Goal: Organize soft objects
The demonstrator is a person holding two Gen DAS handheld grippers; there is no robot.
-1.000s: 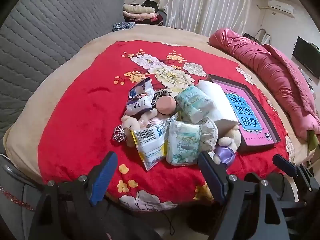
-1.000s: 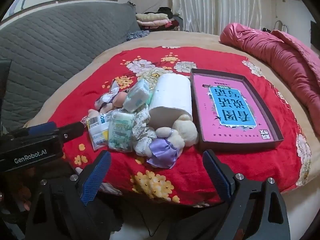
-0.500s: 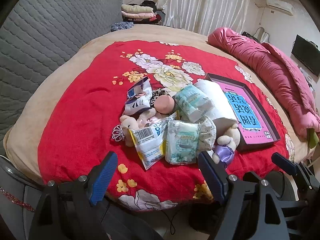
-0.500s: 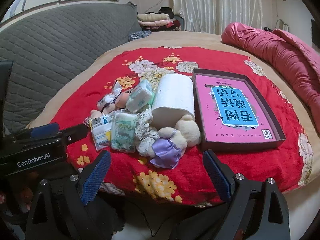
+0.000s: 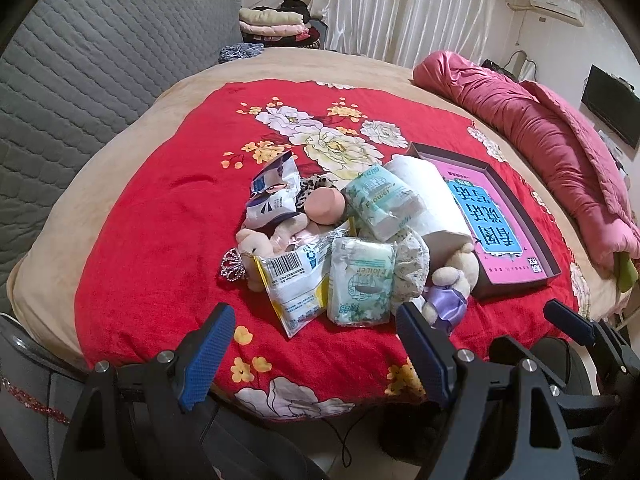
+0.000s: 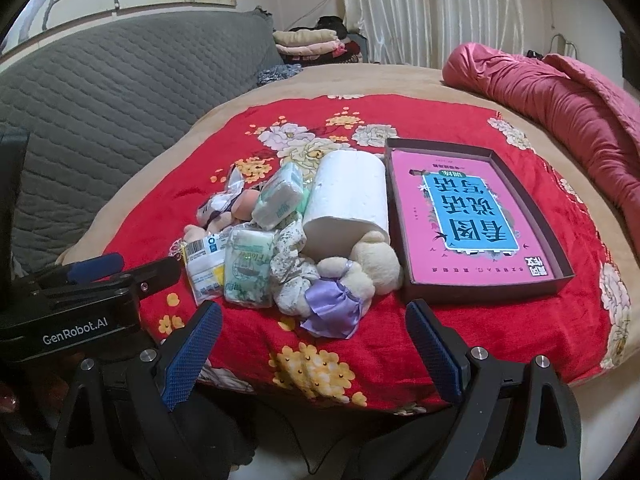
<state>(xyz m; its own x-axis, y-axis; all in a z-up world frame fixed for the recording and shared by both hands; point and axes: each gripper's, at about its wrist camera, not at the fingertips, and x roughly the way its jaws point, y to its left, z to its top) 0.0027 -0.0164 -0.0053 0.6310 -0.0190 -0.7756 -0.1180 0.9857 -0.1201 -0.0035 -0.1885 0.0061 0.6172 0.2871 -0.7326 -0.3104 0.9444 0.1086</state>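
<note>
Bed: the bed (image 5: 132, 128) carries a red floral blanket (image 5: 160, 208) on which everything sits; a rolled pink quilt (image 6: 560, 92) lies beyond the box.
Box: a shallow dark box (image 6: 558, 242) with a pink printed bottom lies open and holds nothing soft.
Pile: all the soft things lie heaped just beside the box, on the side toward the grey headboard.
Paper roll: a white paper roll (image 6: 348, 196) lies on its side, touching the box wall.
Plush bear: a cream plush bear (image 6: 372, 264) with a purple ribbon (image 6: 332, 308) rests against the roll, on the pile's near edge.
Tissue packs: one green tissue pack (image 5: 362, 280) lies at the near edge; a second tissue pack (image 5: 380, 200) sits on top, beside the roll.
Small items: a barcode pouch (image 5: 294, 280), a peach ball (image 5: 326, 206) and a beaded trinket (image 5: 232, 268) lie on the pile's far side from the box.
Progress: judged from the untouched heap and bare box, sorting has not started; every item remains to be placed.
Left gripper: the left gripper (image 5: 316, 356) hovers off the bed's near edge, facing the pile, fingers spread wide and holding nothing.
Right gripper: the right gripper (image 6: 312, 356) hovers likewise, nearer the box, fingers wide apart and carrying nothing.
</note>
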